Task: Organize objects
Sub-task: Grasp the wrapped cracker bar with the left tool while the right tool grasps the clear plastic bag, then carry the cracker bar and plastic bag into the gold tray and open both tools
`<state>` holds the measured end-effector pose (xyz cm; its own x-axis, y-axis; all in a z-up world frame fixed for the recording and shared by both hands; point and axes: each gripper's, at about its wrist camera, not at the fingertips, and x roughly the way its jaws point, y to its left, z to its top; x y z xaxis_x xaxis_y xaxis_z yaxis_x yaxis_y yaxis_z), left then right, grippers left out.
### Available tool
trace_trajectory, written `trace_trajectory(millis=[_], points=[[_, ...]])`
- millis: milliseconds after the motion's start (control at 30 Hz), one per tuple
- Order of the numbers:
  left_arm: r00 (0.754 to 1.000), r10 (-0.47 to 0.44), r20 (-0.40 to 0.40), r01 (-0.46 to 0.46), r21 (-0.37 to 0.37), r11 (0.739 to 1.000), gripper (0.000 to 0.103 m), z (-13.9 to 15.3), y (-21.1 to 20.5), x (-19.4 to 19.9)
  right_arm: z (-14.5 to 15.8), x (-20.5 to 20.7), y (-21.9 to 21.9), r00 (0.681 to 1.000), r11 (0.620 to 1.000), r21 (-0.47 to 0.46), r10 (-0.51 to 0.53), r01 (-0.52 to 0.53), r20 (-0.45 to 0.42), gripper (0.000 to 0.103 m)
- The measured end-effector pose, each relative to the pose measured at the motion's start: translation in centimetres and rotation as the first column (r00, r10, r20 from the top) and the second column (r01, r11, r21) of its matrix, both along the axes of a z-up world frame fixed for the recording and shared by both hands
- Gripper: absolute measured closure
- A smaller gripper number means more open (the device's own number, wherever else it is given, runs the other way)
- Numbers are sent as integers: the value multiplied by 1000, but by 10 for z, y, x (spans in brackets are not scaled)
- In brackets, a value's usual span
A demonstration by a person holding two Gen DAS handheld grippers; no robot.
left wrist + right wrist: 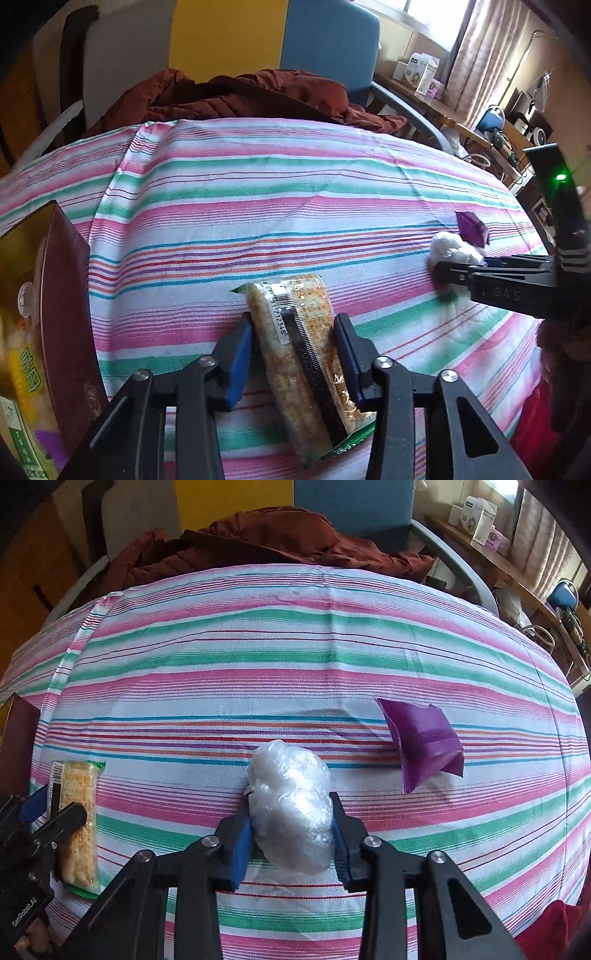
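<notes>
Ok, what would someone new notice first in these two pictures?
Probably the bright pink, green and white striped cloth covering the whole table. Next, each gripper's fingers closed on something: the left gripper on a clear-wrapped snack bar, the right gripper on a crumpled clear plastic bag, with a purple packet just beyond.

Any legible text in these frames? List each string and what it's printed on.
"GenRoboAI": left hand-held gripper body.
"DAS": right hand-held gripper side.
"712348", partial barcode digits: snack bar wrapper.
Wrapper's date print: partly legible only.
Green box characters, dark red box embossing, shelf cartons: unreadable.
</notes>
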<state>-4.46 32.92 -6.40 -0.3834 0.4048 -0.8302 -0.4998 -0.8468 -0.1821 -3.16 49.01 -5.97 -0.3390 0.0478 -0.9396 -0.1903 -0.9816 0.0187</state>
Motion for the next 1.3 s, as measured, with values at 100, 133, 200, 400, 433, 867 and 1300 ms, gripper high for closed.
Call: trace_trajectory(millis=[100,133,200,400,433,867,1300], points=[[1000,-16,-13,17,14,1000,63,8,-5,10,7,2,-3,999,1000,-17,19,-20,-44,67],[999,-23,-26,24,19,1000,63,14,-7,15,10,1,-5,998,999,-24,32,-33,-59,67],[998,-30,-60,32,23,999,63,25,-12,25,14,0,-13,994,997,-36,66,-69,-87,67],[991,-10,-134,13,21,1000,63,57,-36,45,12,-1,-28,984,989,-33,141,-146,-107,67],[990,-1,-144,4,21,1000,63,61,-41,47,12,-1,-30,983,988,-29,148,-152,-106,67],[964,73,-254,-68,28,997,63,103,-89,72,8,4,-48,974,978,-16,208,-210,-93,67],[951,113,-288,-107,34,994,63,113,-119,82,0,8,-54,974,975,0,220,-220,-55,67]])
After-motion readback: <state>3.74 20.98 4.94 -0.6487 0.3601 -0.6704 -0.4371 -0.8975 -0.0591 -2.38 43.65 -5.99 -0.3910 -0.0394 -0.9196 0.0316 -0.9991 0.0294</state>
